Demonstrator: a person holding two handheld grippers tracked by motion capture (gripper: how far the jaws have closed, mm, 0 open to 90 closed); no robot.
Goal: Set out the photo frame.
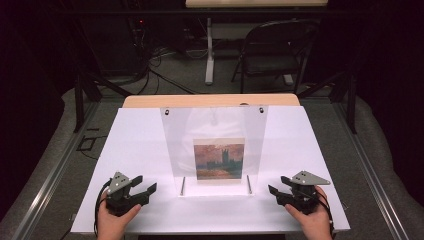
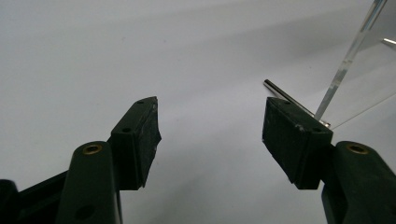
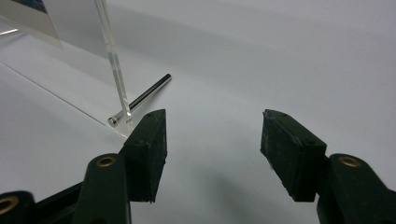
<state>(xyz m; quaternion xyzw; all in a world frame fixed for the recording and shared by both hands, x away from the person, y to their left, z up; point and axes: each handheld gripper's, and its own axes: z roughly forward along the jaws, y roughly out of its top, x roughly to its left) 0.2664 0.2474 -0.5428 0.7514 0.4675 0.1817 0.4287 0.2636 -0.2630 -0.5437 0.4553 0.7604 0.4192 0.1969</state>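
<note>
A clear acrylic frame stands upright in the middle of the white tabletop. It holds a small painting print of buildings under an orange sky. Two metal pins lie at its base. My left gripper is at the frame's front left, open and with nothing between its fingers. My right gripper is at the front right, also open and holding nothing. In the left gripper view the open gripper faces bare tabletop, with a pin and the acrylic edge just beyond the right jaw. In the right gripper view the gripper is open beside the other pin and the acrylic edge.
A wooden table edge shows behind the white top. Farther back stand a dark folding chair and a white table leg, with cables on the carpet. Metal rails run along both sides of the table.
</note>
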